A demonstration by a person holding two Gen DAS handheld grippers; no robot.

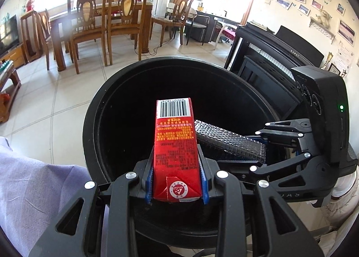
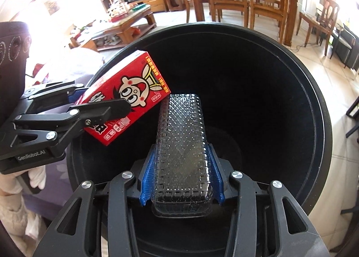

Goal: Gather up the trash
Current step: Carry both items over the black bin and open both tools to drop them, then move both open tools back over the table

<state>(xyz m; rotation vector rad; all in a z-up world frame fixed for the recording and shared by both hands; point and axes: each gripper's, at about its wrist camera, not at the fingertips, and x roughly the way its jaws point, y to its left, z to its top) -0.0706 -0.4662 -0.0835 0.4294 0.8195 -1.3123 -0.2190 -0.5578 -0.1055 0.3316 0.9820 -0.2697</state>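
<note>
While both pieces of trash hang over the mouth of the black bin (image 1: 96,109), the left gripper (image 1: 177,180) pinches a red drink carton (image 1: 175,142) by its narrow sides at lower centre; it is probably light, near-empty, and crushable. The right gripper (image 2: 181,180) clamps a dark textured plastic tray (image 2: 181,136), which looks thin, flexible and slick, best held across its width. Beige floor tiles (image 1: 67,100) and wooden dining chairs (image 1: 89,17) fill the upper frame.
</note>
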